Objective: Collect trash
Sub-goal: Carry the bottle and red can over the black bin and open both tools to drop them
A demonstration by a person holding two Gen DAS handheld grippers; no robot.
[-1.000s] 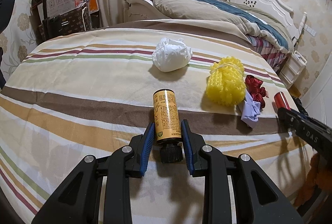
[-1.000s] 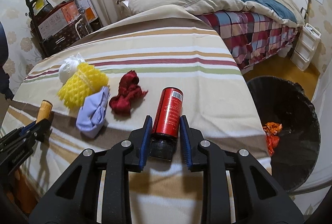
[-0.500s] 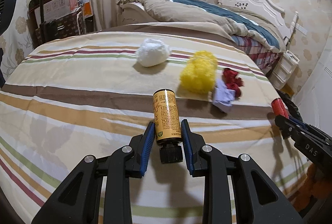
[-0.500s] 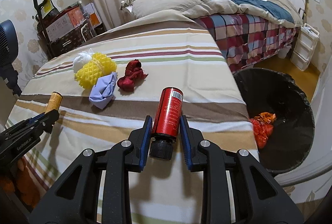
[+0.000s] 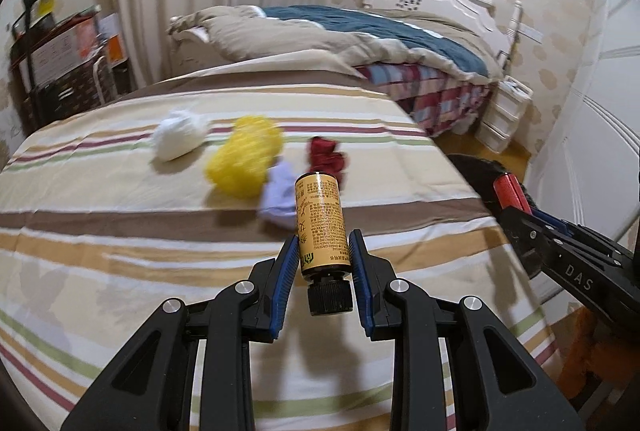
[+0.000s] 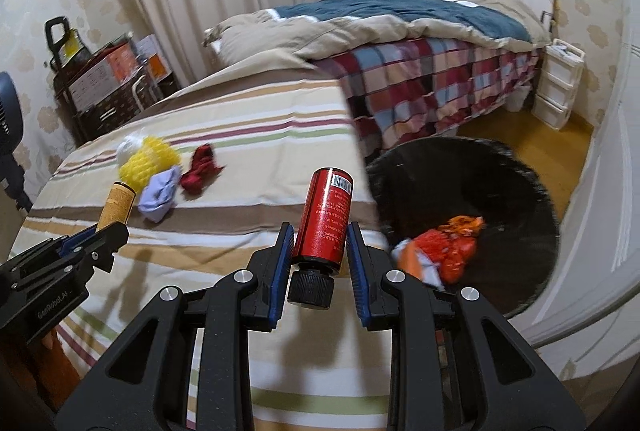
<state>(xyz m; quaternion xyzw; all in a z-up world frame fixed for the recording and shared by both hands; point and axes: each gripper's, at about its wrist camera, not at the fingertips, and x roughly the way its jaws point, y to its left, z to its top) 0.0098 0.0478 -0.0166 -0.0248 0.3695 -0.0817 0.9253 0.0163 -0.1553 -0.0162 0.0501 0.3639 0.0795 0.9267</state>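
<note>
- Trash: two stiff, smooth bottles, likely light and slippery; yellow bottle (image 5: 321, 227) is sitting clenched near its cap between the left fingers (image 5: 322, 263); red bottle (image 6: 325, 221) likewise in the right fingers (image 6: 320, 259)
- Beyond the fingers, four soft wads are lying on the bed (image 5: 120, 231); one black bin (image 6: 500, 183) is waiting right of the right fingers

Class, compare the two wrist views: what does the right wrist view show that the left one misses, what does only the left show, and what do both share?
Only the right: orange trash inside the black bin, and a fan. Only the left: the yellow bottle's label close up, gripped in the left hand-held gripper. Both: striped bed, yellow mesh, white wad, lilac cloth, red cloth, red bottle.
</note>
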